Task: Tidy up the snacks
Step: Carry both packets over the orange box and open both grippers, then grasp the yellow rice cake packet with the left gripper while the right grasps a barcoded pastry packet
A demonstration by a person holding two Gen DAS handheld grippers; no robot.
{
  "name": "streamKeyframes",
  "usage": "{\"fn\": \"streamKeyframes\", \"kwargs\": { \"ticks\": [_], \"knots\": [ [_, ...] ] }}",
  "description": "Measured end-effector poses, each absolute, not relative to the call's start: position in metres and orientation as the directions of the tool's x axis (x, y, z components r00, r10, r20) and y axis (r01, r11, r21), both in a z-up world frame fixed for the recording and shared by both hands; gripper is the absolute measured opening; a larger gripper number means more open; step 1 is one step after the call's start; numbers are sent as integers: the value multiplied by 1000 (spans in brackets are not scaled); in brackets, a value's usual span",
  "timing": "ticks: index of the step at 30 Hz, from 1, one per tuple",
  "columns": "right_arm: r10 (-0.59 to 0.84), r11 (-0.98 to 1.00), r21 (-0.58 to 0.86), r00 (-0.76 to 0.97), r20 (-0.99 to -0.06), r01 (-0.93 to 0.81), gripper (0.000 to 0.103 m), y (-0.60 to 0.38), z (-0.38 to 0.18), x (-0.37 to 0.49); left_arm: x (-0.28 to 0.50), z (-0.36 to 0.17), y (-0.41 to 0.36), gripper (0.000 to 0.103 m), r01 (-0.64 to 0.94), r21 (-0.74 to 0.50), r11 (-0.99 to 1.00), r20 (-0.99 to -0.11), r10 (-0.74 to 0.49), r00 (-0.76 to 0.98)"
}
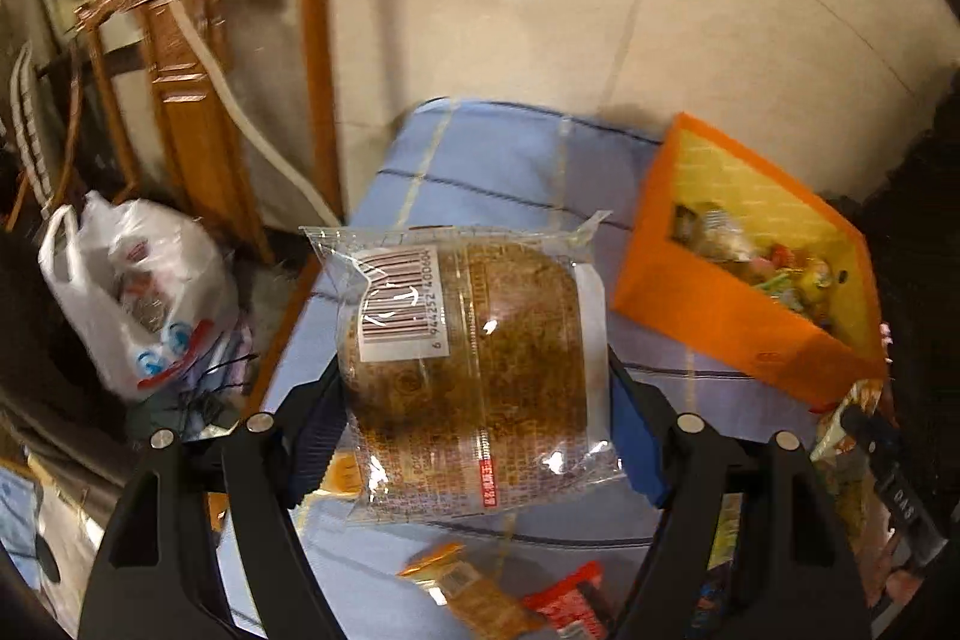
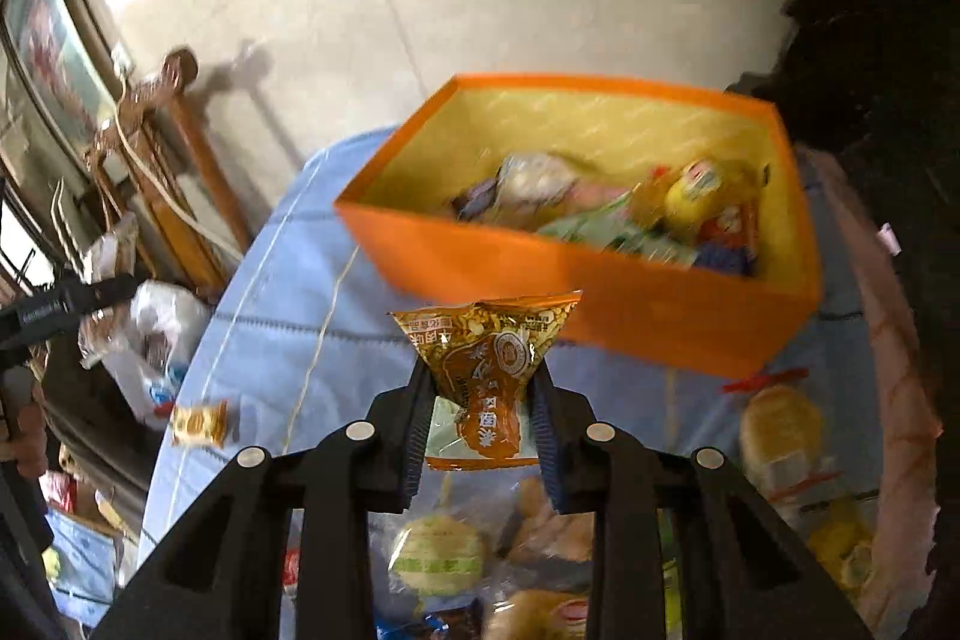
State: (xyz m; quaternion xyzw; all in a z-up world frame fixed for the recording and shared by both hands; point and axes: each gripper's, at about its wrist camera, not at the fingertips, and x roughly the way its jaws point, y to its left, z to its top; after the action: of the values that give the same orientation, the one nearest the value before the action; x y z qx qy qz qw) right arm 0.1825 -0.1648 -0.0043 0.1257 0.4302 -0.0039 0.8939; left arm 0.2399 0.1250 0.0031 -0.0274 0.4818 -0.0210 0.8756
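My left gripper [image 1: 474, 382] is shut on a round brown cake in a clear wrapper with a barcode [image 1: 474, 358], held above the blue cloth table. My right gripper [image 2: 483, 403] is shut on an orange-brown snack packet [image 2: 489, 370], held just in front of the orange box [image 2: 600, 280]. The box has a yellow inside and holds several wrapped snacks. It also shows in the left wrist view [image 1: 720, 316], to the right of the cake.
Loose snacks lie on the blue cloth [image 2: 288, 280]: a small packet [image 2: 198, 424] near the left edge, buns [image 2: 780, 436] at right, several below my right gripper. A wooden chair [image 1: 198, 100] and white plastic bag [image 1: 138, 292] stand left of the table.
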Motion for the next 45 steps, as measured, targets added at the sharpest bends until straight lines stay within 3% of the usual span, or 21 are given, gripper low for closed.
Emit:
{"fn": "streamKeyframes", "kwargs": {
  "ticks": [8, 16, 17, 18, 19, 23, 27, 30, 34, 39, 43, 45],
  "knots": [
    [53, 958, 227, 677, -734, 172, 30, -228, 30, 238, 287, 15, 29, 74, 135, -131, 982, -842, -182, 509],
    [15, 953, 199, 621, -784, 227, 34, -276, 20, 318, 369, 5, -71, 75, 288, -7, 958, -854, -155, 496],
    [-23, 955, 165, 613, -790, 248, 44, -277, 18, 321, 371, 4, -77, 76, 306, -7, 952, -852, -166, 496],
    [-85, 952, 114, 606, -791, 283, 87, -278, 15, 324, 374, 1, -85, 91, 329, 3, 944, -853, -169, 494],
    [-105, 950, 102, 609, -786, 295, 99, -278, 14, 322, 376, -1, -90, 99, 328, 43, 944, -856, -134, 499],
    [-116, 951, 81, 584, -804, 299, 99, -278, 12, 307, 372, -7, -83, 99, 300, 133, 945, -840, -54, 541],
    [-121, 953, 57, 544, -830, 299, 99, -269, 12, 278, 347, -17, -27, 99, 265, 118, 957, -859, -35, 510],
    [-79, 973, 53, 540, -838, 225, 99, -248, 7, 254, 324, -27, 31, 99, 172, 185, 967, -870, 80, 486],
    [3, 983, 94, 495, -869, 159, 99, -219, -16, 226, 289, -69, 121, 99, -10, 206, 978, -926, 198, 320],
    [66, 973, 149, 408, -911, 177, 99, -197, -51, 201, 260, -130, 180, 99, -134, 161, 978, -973, 180, 144],
    [57, 980, 124, 384, -922, 153, 99, -184, -62, 183, 252, -144, 185, 99, -42, 149, 988, -962, 154, 226],
    [56, 987, 109, 370, -927, 122, 99, -181, -60, 177, 248, -138, 172, 99, 173, 213, 962, -940, 153, 306]
  ]
}}
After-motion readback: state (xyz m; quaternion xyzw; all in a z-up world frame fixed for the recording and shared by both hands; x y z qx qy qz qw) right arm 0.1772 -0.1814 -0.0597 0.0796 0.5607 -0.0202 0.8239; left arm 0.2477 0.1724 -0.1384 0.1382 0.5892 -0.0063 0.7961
